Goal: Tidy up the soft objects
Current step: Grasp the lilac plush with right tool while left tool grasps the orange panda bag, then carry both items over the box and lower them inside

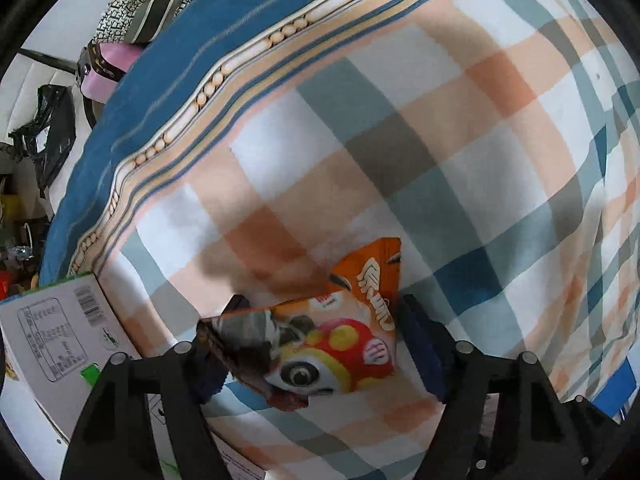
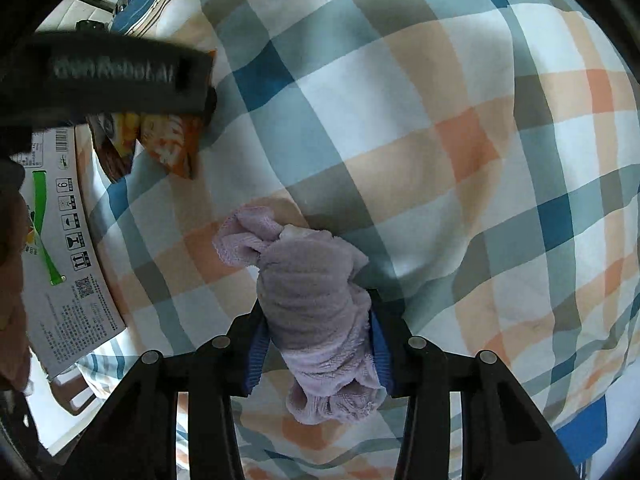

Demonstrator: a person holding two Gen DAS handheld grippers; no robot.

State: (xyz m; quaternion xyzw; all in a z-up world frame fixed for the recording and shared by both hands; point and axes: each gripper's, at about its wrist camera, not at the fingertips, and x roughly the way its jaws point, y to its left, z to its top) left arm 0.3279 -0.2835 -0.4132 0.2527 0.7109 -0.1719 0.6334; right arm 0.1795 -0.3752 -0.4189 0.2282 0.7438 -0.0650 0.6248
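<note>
The left claw [image 1: 320,344] is squeezing a bright orange snack bag [image 1: 328,340] between its two blue pads. The bag has a cartoon face with a big eye and a red cheek. It sticks out past the fingertips and points up and away from the claw. It hangs just over the checked blanket [image 1: 460,160].

The right claw [image 2: 318,340] is pinching a soft purple towel [image 2: 316,304]. The towel is all bunched up. Some of it puffs out behind the pads, and a floppy end curls out ahead of the fingers, to their left. The checked blanket [image 2: 440,120] lies under it, with orange, white, blue and grey squares.

To the left of the left claw, close by, is a white cardboard box [image 1: 52,320] with a barcode and green marks. The same box [image 2: 64,240] shows far left of the right claw. Up and left of the right claw, past the towel, the snack bag [image 2: 172,140] peeks out from under the black body of the left claw [image 2: 108,76].

Farther ahead of the left claw, past the blanket, is a blue sheet [image 1: 192,52] with a row of beads printed along its edge. Beyond that sit a pink thing [image 1: 108,68] and a black-and-white patterned bag [image 1: 136,4].
</note>
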